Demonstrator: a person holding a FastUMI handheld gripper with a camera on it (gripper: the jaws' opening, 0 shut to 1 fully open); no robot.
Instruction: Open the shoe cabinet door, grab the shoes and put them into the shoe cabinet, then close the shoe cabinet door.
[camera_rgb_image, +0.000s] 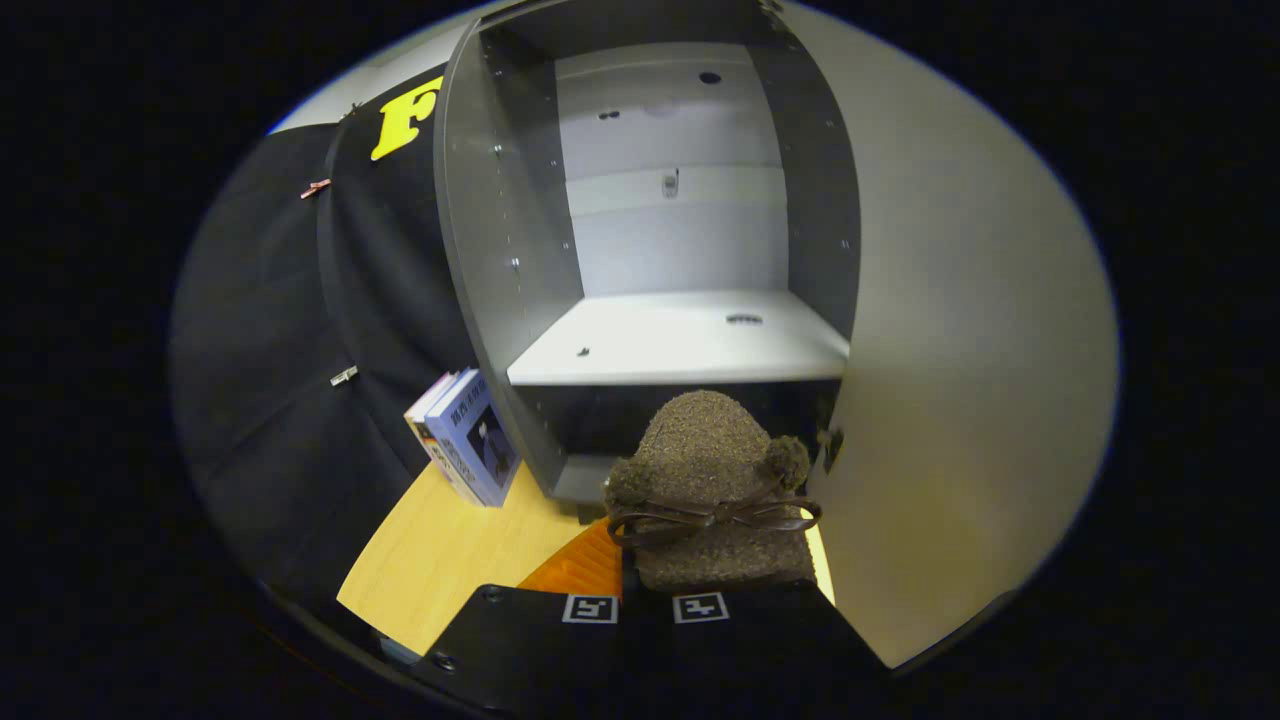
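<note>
Here the gripper (645, 600) is closed on the heel of the brown shoe (712, 480), toe aimed at the open shoe cabinet (680, 340); the door (960, 380) stands wide beside, leaving the shelf reachable

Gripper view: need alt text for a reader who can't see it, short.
The gripper holds a brown fuzzy shoe with a bow and pompoms between its fingers, just in front of the open grey shoe cabinet. Its door stands swung open beside the shoe, a bare shelf lies beyond, and books lean against the cabinet's outer side.
</note>
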